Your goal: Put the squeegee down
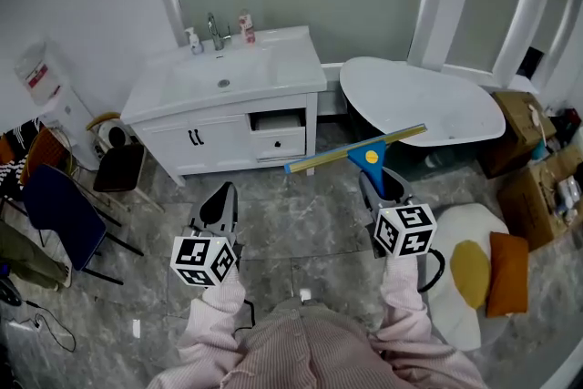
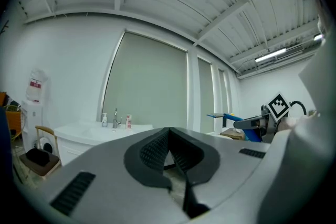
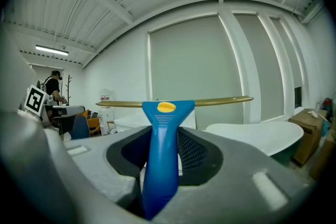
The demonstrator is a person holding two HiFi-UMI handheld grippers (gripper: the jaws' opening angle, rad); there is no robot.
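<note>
Looking down from the head view, I saw 2 grippers held out over the grey tiled floor (image 1: 301,223). The right gripper (image 1: 372,176) carried the squeegee (image 1: 364,150) in mid-air, its long blade crosswise, between the white vanity (image 1: 228,82) on the far left and the bathtub (image 1: 428,105) on the far right. The left gripper (image 1: 226,192) carried nothing. I counted 1 squeegee, 1 tub, 1 vanity and 2 bottles (image 1: 246,25) by the tap.

From the left gripper view, the left gripper's (image 2: 170,144) pads met at their tips, with nothing between them. Far to the right, the squeegee (image 2: 223,116) showed in the other tongs.

From the right gripper view, the right gripper (image 3: 164,152) was clamped on the blue handle (image 3: 160,160), jaws set fairly wide round it. The brass-coloured blade (image 3: 210,100) stood level at the far end, and 1 yellow spot sat on the head.

Nothing lay under the squeegee but hard tile, so letting go from that height would probably have dropped it with a clatter. The blade reached well out to both sides, and I judged a careless swing could knock the tub rim or the open drawer (image 1: 278,134). The handle tapered, so a slackened grip might have let it slide.
</note>
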